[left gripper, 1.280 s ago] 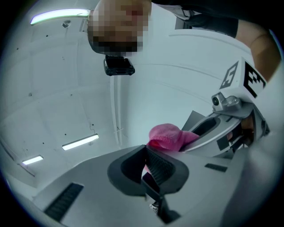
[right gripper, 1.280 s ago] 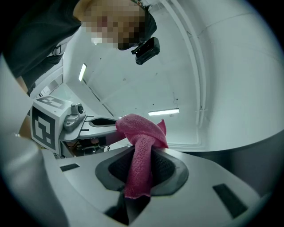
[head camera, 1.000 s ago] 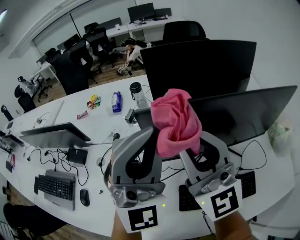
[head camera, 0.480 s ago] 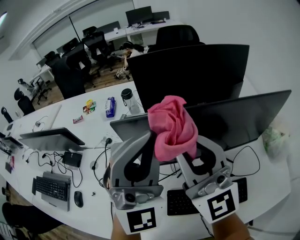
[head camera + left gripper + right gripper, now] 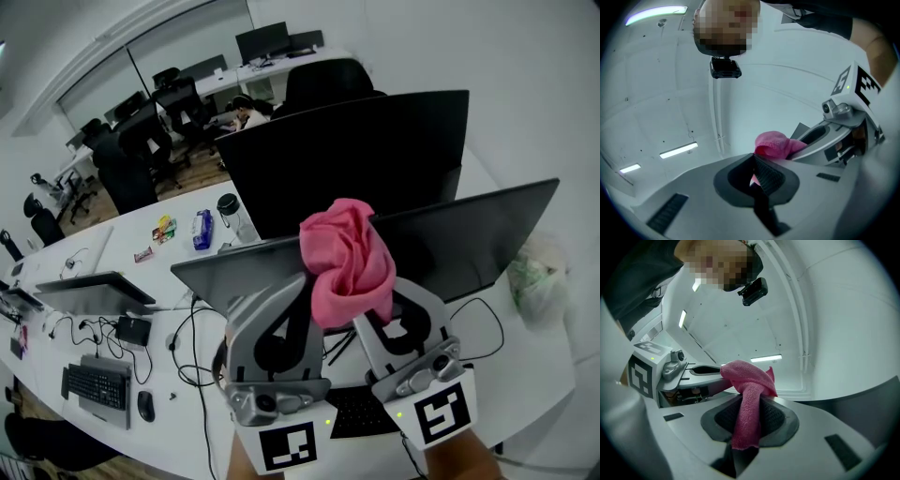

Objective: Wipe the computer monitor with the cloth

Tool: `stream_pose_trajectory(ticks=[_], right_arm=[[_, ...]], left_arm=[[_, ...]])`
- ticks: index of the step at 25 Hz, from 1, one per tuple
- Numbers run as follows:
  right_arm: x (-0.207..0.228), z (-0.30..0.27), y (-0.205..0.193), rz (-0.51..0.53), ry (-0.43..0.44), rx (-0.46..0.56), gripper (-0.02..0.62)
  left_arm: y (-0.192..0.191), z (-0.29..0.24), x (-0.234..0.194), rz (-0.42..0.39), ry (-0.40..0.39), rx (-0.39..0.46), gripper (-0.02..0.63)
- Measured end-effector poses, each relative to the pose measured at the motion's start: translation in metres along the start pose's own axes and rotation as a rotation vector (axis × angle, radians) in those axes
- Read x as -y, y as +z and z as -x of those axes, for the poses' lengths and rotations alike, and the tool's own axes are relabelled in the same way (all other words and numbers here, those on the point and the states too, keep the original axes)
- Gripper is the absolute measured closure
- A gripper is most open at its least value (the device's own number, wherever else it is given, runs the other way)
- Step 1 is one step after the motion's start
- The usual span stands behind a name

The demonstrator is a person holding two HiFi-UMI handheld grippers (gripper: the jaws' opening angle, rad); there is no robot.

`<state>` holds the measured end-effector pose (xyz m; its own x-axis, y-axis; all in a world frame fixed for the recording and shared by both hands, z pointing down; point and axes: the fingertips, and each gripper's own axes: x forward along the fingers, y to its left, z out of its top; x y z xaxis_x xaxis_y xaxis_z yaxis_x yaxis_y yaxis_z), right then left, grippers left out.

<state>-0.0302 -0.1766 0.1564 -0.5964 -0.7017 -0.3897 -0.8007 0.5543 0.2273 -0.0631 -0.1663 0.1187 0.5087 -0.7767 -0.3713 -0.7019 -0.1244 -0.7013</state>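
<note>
We hold the crumpled pink cloth (image 5: 349, 253) up by the wide black computer monitor (image 5: 469, 239), ready for wiping. The right gripper (image 5: 750, 418) jaws are clenched on it; the left gripper (image 5: 757, 176) jaws are seemingly pinching its edge.

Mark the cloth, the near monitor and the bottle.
cloth (image 5: 349, 262): head view, middle of the bunch.
near monitor (image 5: 473, 239): head view, dark panel right of the cloth.
bottle (image 5: 233, 223): head view, its body.

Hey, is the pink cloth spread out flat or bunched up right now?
Bunched up. The pink cloth is a crumpled wad, not flat; the right gripper is shut on one strand of it.
</note>
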Motion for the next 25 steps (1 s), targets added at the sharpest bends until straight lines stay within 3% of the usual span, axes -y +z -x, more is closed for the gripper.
stream_pose_trajectory(ticks=[25], right_arm=[[0.119,0.074,-0.008,0.007,-0.046,-0.020,0.497]], left_arm=[[0.065,-0.088,0.104,0.000,-0.042,0.028,0.601]])
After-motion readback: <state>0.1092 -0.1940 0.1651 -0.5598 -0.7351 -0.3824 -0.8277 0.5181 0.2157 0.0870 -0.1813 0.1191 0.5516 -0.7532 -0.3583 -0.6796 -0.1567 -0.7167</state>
